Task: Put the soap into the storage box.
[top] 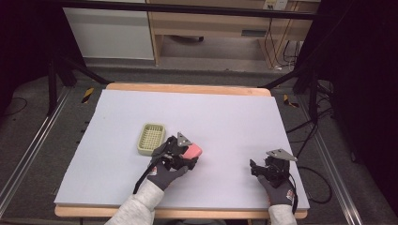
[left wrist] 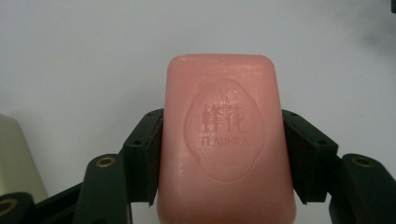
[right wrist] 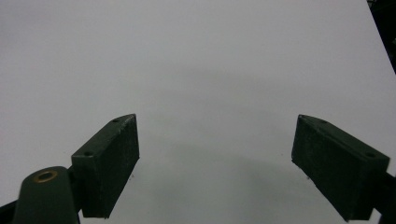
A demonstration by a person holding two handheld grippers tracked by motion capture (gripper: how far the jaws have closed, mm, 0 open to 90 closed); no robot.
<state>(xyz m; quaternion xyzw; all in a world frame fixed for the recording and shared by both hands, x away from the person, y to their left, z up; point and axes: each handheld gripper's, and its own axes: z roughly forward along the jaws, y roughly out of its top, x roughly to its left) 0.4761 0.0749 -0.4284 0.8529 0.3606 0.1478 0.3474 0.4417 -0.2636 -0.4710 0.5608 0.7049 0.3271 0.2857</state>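
A pink bar of soap (left wrist: 226,140) with an embossed stamp sits between the two black jaws of my left gripper (left wrist: 223,154), which is shut on its long sides. From above, the pink soap (top: 192,151) pokes out of the left gripper (top: 184,153) just right of a pale green slatted soap dish (top: 151,138) on the white table. My right gripper (top: 261,169) rests near the table's front right, and its jaws (right wrist: 217,163) stand wide apart over bare white surface with nothing between them.
A corner of the pale dish (left wrist: 16,158) shows at the left of the left gripper view. The white table sheet (top: 225,117) has a wooden edge at front and back. Black stands and cables flank the table; a wooden desk stands behind.
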